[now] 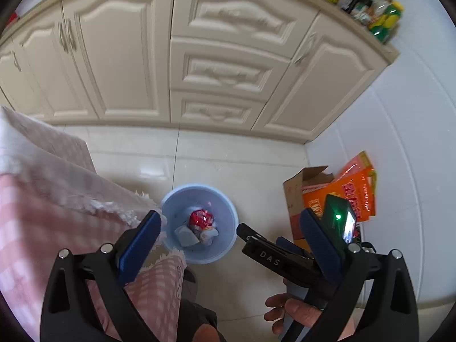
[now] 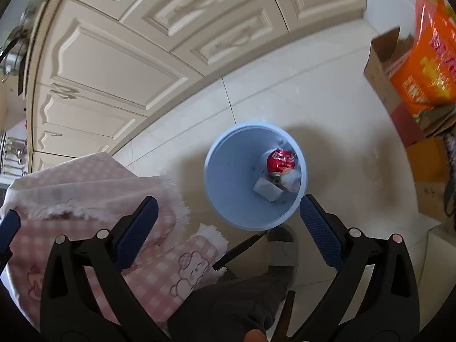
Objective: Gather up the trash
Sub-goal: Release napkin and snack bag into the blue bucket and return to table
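Observation:
A light blue trash bin [image 1: 225, 245] stands on the tiled floor below both grippers; it also shows in the right wrist view [image 2: 230, 171]. Inside lie a crushed red can [image 1: 201, 218] [image 2: 280, 159], a pale blue-grey packet [image 1: 185, 235] [image 2: 268, 190] and crumpled white wrappers [image 1: 209, 235] [image 2: 291, 179]. My left gripper [image 1: 228, 233] is open and empty, high above the bin. My right gripper [image 2: 228, 216] is open and empty, also above the bin. The right gripper's body [image 1: 285, 259] shows in the left wrist view, held by a hand.
A pink checked tablecloth [image 1: 42, 199] [image 2: 85, 193] hangs at the left. Cream kitchen cabinets [image 1: 199, 57] [image 2: 128, 42] run along the back. A cardboard box [image 1: 296, 196] [image 2: 382, 68] with orange packaging [image 1: 353, 193] [image 2: 424, 65] stands at the right by the white wall. My foot in a slipper [image 2: 282, 245] is beside the bin.

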{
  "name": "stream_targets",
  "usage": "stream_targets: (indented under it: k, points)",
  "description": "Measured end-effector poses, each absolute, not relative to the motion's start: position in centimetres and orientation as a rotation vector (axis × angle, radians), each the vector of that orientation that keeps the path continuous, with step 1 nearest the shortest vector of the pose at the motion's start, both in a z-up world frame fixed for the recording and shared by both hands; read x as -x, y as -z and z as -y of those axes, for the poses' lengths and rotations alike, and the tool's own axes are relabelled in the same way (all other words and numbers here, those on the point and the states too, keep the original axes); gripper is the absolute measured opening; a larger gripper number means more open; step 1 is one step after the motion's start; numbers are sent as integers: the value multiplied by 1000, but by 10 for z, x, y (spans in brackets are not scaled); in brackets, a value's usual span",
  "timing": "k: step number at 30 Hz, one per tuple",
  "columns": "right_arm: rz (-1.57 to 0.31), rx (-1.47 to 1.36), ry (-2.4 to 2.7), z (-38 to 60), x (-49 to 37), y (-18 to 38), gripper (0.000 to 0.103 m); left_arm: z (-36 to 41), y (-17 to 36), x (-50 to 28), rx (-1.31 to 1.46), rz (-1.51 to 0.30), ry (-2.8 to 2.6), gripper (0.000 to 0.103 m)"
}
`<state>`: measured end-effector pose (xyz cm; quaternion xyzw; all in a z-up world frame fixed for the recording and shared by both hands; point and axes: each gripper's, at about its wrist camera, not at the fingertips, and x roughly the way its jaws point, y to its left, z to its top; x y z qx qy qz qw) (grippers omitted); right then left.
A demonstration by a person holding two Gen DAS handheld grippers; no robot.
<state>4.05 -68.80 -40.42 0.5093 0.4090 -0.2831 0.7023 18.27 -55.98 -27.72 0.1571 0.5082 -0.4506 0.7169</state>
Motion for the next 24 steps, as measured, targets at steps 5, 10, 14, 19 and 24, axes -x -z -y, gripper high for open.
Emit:
stream_targets:
  k: [5,10,14,19,24]
  points:
    - [-845,-1029,635,671,-32,345,97,525,225,-165,-299,-1018,1048,96]
    - [-746,-890,624,643,-29,267,97,476,170,-146,-261,-876,1078,96]
    - [-676,-784,591,615,-35,211,97,433,140,-143,-228,-800,1054,96]
    - [-618,-653,516,565,-53,152,97,369,110,-144,-196,-701,992,96]
    - [-589,-545,429,516,-75,109,97,307,86,-148,-159,-615,915,96]
